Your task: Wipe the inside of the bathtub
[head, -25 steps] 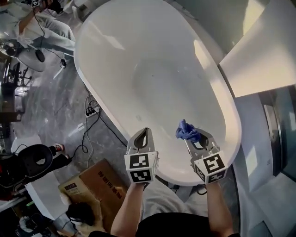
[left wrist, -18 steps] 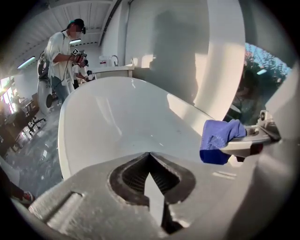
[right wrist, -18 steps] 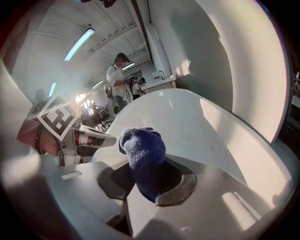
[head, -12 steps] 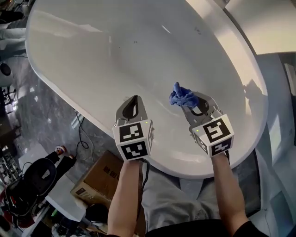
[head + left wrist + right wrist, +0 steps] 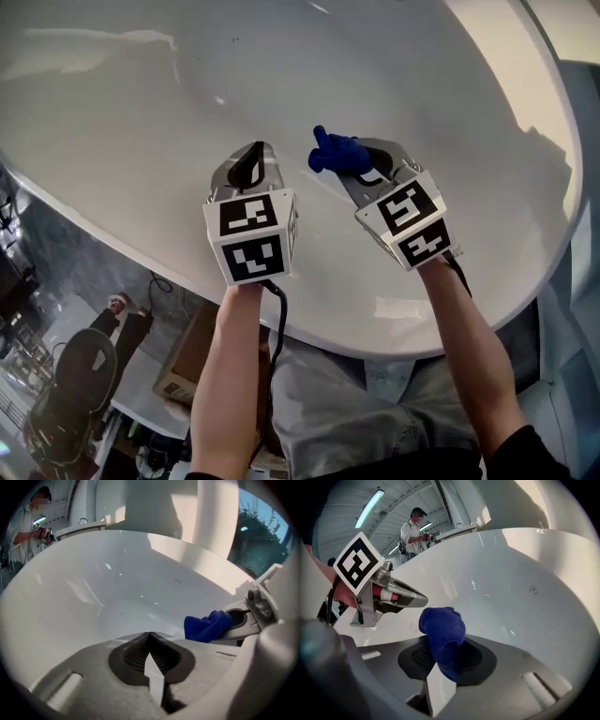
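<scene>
Over the last second the head view has closed in on the bathtub [image 5: 141,103]. Both grippers, which hung above its near rim, now reach past that rim and over the inner wall at the near end of the basin.

The right gripper [image 5: 349,157] has its fingers clenched on a blue cloth [image 5: 333,152]. In the right gripper view the cloth bunches up out of the closed fingers, with the white wall of the tub beyond it. The left gripper [image 5: 251,159] sits just beside it, on the side towards the tub's long near rim. Its fingers are pressed together with nothing between them, so it carries no part of the work for now.

The cloth has come down from rim height into the tub, but I cannot tell from any view whether it touches the enamel yet. It looks to hang just clear of the wall. My reading is that the approach is nearly finished and wiping proper has not begun. What the move calls for next is lowering the bunched end onto the surface before sweeping — a cloth held by one pinch may fold back under pressure.
</scene>
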`<state>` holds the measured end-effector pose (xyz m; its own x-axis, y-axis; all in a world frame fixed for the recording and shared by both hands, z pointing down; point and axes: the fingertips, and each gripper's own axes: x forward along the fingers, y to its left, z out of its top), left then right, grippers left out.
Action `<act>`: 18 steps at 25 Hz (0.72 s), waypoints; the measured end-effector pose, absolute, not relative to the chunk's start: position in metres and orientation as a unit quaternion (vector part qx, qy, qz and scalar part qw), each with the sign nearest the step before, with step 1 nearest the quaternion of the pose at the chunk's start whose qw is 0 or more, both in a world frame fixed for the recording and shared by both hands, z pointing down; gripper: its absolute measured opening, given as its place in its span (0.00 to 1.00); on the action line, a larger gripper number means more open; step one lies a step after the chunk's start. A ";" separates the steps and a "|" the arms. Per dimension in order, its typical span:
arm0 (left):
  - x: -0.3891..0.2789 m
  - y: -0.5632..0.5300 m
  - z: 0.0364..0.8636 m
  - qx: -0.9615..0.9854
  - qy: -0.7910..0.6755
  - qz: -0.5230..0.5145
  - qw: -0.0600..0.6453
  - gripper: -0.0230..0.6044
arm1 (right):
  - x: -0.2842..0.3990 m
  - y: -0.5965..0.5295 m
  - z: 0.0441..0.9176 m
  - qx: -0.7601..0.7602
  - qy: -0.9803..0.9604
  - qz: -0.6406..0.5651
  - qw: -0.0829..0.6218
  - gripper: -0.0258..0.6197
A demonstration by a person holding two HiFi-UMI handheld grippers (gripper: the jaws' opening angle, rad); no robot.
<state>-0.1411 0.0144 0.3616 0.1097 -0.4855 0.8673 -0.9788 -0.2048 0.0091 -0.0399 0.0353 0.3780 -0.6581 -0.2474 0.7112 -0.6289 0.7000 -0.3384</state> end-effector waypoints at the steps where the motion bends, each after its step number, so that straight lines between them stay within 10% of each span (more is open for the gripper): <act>1: -0.143 0.011 0.369 0.677 -0.540 0.390 0.314 0.04 | -0.044 0.035 0.388 0.249 -0.863 0.291 0.330 0.19; 18: -0.187 -0.006 0.493 0.637 -0.483 0.443 0.406 0.04 | -0.101 0.031 0.538 0.220 -0.831 0.336 0.385 0.19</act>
<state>-0.1872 -0.0059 0.4926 0.1402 -0.2564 0.9563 -0.9750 -0.2038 0.0883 -0.1006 0.0310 0.5380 -0.6062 -0.1072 0.7880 -0.6252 0.6767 -0.3889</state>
